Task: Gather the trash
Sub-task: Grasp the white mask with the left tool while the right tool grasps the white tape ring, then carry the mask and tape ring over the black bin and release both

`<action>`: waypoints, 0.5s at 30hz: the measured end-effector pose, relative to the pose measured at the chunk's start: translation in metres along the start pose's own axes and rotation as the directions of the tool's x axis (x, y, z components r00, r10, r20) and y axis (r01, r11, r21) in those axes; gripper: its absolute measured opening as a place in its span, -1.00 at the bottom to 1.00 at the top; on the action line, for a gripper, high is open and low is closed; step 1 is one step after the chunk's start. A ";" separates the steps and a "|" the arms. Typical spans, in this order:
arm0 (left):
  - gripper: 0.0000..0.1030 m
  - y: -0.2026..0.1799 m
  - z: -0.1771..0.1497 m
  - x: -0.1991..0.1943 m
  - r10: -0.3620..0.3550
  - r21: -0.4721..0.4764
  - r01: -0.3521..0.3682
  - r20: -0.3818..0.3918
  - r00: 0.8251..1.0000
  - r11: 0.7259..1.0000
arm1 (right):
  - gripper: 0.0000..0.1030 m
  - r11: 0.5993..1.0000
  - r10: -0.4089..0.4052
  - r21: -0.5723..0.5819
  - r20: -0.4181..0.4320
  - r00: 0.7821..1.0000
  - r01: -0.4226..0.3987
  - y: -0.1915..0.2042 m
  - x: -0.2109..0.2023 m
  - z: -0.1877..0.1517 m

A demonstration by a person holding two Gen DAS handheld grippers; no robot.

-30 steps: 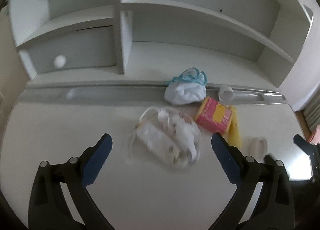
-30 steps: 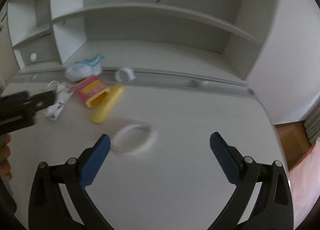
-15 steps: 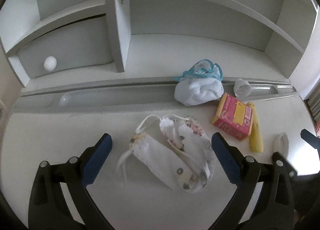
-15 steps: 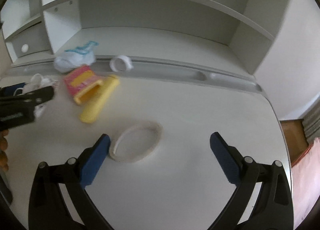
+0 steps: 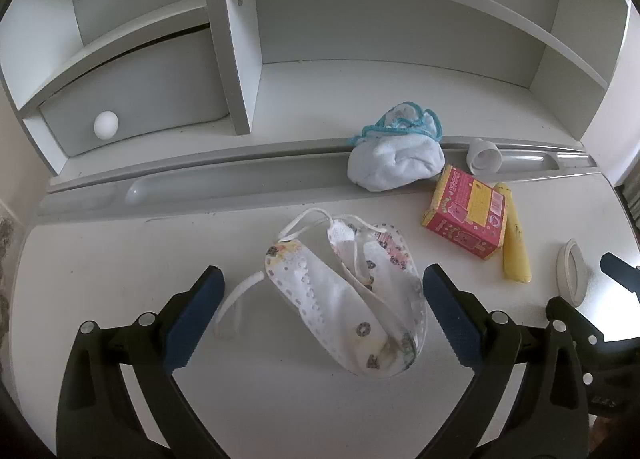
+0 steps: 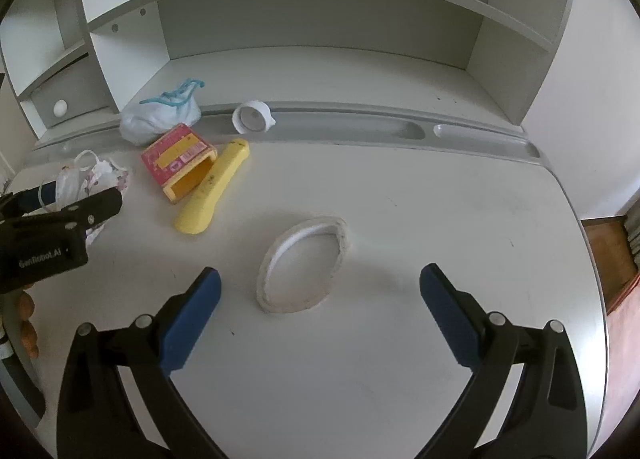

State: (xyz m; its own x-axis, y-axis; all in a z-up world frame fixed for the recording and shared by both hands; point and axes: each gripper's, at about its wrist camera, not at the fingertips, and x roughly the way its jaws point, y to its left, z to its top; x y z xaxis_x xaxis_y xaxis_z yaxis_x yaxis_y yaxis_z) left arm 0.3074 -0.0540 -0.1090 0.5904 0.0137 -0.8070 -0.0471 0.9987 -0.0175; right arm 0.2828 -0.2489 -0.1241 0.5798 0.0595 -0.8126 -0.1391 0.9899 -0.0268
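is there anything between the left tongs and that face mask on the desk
Nothing visible. The left tongs are open, with the face mask lying right between the fingers on the bare desk. The red box sits off to the side, apart from it.

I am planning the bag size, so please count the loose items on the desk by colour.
White: 4, face masks, cloth bundle, cap, tape ring
Red: 1, carton
Yellow: 1, yellow stick-shaped item
Total: 6
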 end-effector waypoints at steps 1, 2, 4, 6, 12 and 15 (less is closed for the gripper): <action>0.87 0.000 0.000 0.000 0.002 0.001 -0.002 -0.001 1.000 1.000 | 0.87 1.000 0.007 0.004 -0.001 1.000 -0.007 -0.001 0.001 0.000; 0.87 -0.001 0.000 0.000 0.004 0.003 -0.004 -0.002 1.000 1.000 | 0.86 1.000 0.012 0.008 -0.002 1.000 -0.012 -0.001 0.001 0.000; 0.87 -0.002 0.000 0.000 0.005 0.005 -0.005 -0.004 1.000 1.000 | 0.82 0.999 0.029 0.020 -0.003 1.000 -0.029 -0.003 0.001 0.000; 0.87 -0.006 0.001 0.003 0.007 0.007 -0.007 -0.005 1.000 1.000 | 0.73 0.999 0.042 0.026 -0.001 0.999 -0.042 -0.004 0.000 0.000; -0.23 -0.006 -0.002 -0.007 -0.032 0.046 0.030 0.032 0.999 0.998 | -0.16 0.998 0.061 0.019 0.029 0.998 -0.061 -0.003 -0.006 0.001; -0.61 -0.002 -0.003 -0.016 -0.135 -0.006 0.136 0.008 0.991 0.991 | -0.18 0.994 0.103 0.042 0.034 0.994 -0.104 -0.008 -0.009 0.000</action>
State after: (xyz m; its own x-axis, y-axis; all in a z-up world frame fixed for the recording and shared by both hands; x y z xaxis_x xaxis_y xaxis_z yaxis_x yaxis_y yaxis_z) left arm 0.2962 -0.0565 -0.0979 0.5981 -0.1214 -0.7922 0.0288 0.9911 -0.1301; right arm 0.2788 -0.2571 -0.1169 0.5895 0.1656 -0.7906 -0.1652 0.9828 0.0827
